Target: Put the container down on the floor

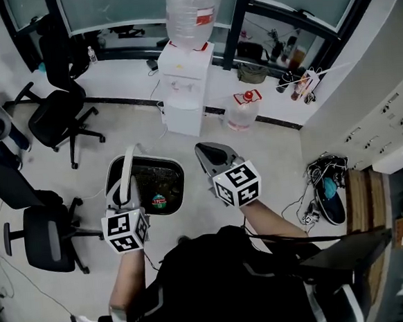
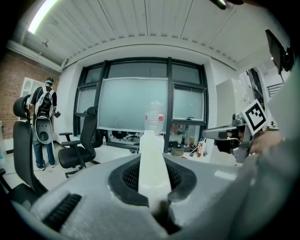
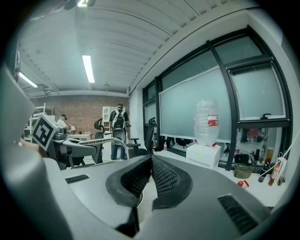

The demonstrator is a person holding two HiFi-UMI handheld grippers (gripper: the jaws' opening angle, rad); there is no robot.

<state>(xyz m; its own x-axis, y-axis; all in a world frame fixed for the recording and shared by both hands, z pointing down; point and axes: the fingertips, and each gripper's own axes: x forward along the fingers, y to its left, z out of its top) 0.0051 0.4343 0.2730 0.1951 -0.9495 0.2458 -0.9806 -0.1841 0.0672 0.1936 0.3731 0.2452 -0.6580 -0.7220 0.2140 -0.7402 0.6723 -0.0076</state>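
Note:
The container [image 1: 175, 167] is a pale bucket with a dark inside and some rubbish at its bottom, below me at the middle of the head view. Its white handle [image 1: 127, 171] stands raised. My left gripper [image 1: 124, 189] is shut on that handle, which shows as a white strip [image 2: 152, 161] between the jaws in the left gripper view. Whether the bucket touches the floor I cannot tell. My right gripper [image 1: 205, 150] is just right of the bucket, shut, with its tips together [image 3: 150, 161] and nothing in them.
A white water dispenser [image 1: 187, 88] with a big bottle stands ahead, a water jug [image 1: 242, 110] beside it. Office chairs [image 1: 60, 118] [image 1: 42, 235] are on the left. Shoes and cables [image 1: 328, 194] lie at the right by cabinets. A person [image 2: 43, 123] stands far off.

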